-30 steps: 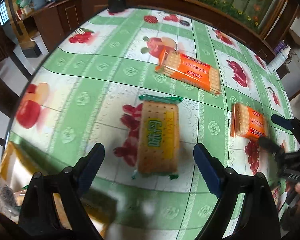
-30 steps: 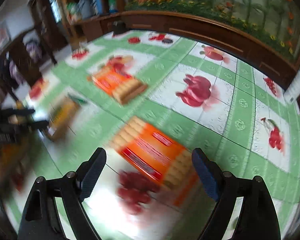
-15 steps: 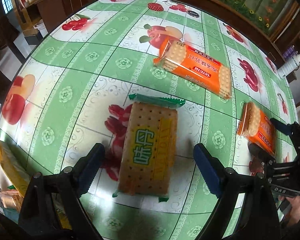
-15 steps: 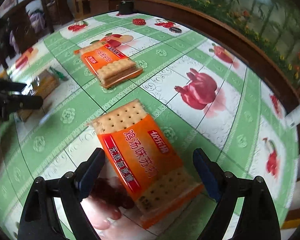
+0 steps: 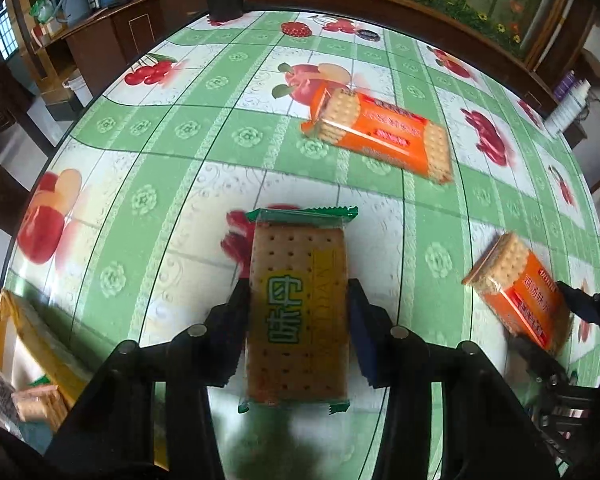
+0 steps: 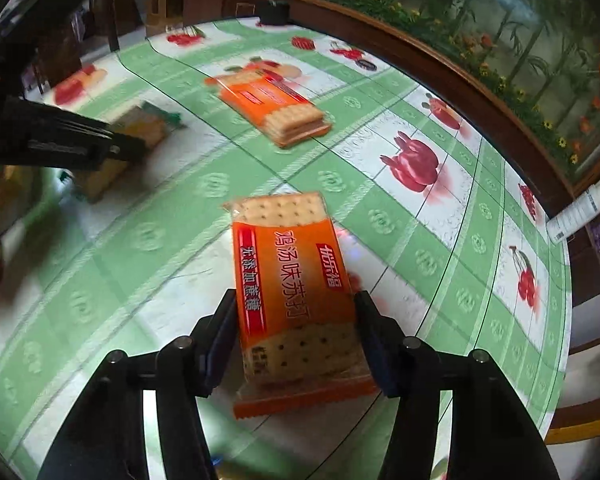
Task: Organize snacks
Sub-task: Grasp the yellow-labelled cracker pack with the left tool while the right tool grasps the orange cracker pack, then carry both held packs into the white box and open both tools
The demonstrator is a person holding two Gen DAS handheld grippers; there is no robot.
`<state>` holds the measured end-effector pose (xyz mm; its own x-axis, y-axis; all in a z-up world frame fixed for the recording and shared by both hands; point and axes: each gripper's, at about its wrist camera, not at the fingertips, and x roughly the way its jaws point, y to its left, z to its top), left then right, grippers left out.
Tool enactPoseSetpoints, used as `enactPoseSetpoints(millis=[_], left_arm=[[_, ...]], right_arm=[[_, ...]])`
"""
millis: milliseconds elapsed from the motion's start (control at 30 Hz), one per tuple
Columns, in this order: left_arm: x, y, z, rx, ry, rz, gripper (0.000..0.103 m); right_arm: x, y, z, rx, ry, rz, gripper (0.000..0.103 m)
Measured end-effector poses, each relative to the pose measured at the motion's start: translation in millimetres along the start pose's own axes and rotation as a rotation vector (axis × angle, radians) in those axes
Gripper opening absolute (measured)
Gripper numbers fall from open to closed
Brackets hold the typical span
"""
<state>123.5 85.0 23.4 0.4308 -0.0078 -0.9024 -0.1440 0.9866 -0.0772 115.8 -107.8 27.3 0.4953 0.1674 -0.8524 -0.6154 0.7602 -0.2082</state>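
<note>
Left tool (image 5: 298, 304) clamped on the yellow cracker pack (image 5: 298, 308), jaws just closed; right tool (image 6: 296, 320) closing on the orange soda-cracker pack (image 6: 296, 292), pads at its sides. Both packs at desk (image 5: 172, 152) level. Lift level, gently: crackers likely snap. Second orange pack (image 5: 380, 132) lies farther. Open yellow bag (image 5: 24, 364) at left edge holds small packets.

Left gripper (image 5: 298, 312) angled steeply down toward the table, jaws just closed in, dark pads pressed flat against the two long sides of the yellow cracker pack (image 5: 298, 304). Right gripper (image 6: 296, 320) likewise tilted steeply down, jaws just narrowed, both pads against the sides of the orange cracker pack (image 6: 292, 280). Seen from the left wrist, right gripper's black fingers low at the far right edge.
</note>
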Motion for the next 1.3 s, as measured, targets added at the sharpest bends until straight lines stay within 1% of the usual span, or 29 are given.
enactPoseSetpoints(millis=[100,167,233,267,367,533,600,633,733,800,833,900,1000,1067,1133,1200,1300], left_arm=[[-11.4,-4.8,-13.6,0.025,-0.014,0.0,0.048],[-19.5,-9.8,-23.6,0.049,-0.023,-0.004,0.048],[-26.8,-14.2,-34.9,0.067,-0.025,-0.01,0.048],[-28.8,-15.5,-38.7,0.072,-0.022,-0.016,0.048],[-37.4,-17.4,-54.8,0.078,-0.019,-0.046,0.048],[-40.0,-18.1,-71.1,0.087,-0.014,-0.049,0.048],[-39.9,-18.6,-74.8,0.092,-0.015,-0.042,0.048],[-39.8,-18.6,-75.9,0.09,-0.015,-0.041,0.048],[-39.4,-16.3,-79.3,0.078,-0.013,-0.041,0.048],[-39.6,-16.5,-81.6,0.081,-0.018,-0.032,0.048],[-40.1,-16.6,-83.1,0.082,-0.022,-0.029,0.048],[-43.5,-16.9,-87.5,0.093,-0.036,-0.023,0.048],[-52.3,-16.9,-96.0,0.115,-0.077,-0.003,0.048],[-60.9,-15.5,-102.6,0.117,-0.106,-0.003,0.048],[-69.5,-14.6,-108.5,0.121,-0.136,0.001,0.048],[-81.0,-14.3,-116.8,0.128,-0.175,0.007,0.048],[-96.0,-14.2,-127.9,0.145,-0.228,0.019,0.048]], right_arm=[[-13.7,3.7,-7.5,0.042,-0.032,-0.017,0.055],[-20.4,4.9,-14.1,0.088,-0.038,0.012,0.054],[-24.9,10.4,-19.3,0.094,-0.038,0.029,0.054],[-26.8,13.5,-21.5,0.099,-0.035,0.03,0.054],[-31.6,29.3,-26.7,0.102,-0.017,0.075,0.054],[-26.3,54.9,-33.5,0.083,0.03,0.126,0.054],[-20.9,61.4,-31.6,0.073,0.042,0.133,0.057],[-18.5,62.6,-29.0,0.072,0.041,0.121,0.058],[-10.0,63.3,-22.0,0.091,0.052,0.116,0.071],[-6.9,65.3,-19.0,0.096,0.042,0.121,0.071],[-4.7,65.7,-19.3,0.101,0.041,0.123,0.069],[-5.3,65.0,-23.0,0.136,0.02,0.133,0.053],[-15.2,66.7,-35.4,0.154,-0.007,0.141,0.053],[-23.9,68.8,-45.0,0.171,-0.037,0.127,0.053],[-39.1,72.5,-55.5,0.2,-0.083,0.119,0.053],[-56.0,77.5,-63.6,0.227,-0.14,0.133,0.053],[-74.9,87.1,-71.8,0.256,-0.197,0.155,0.053]])
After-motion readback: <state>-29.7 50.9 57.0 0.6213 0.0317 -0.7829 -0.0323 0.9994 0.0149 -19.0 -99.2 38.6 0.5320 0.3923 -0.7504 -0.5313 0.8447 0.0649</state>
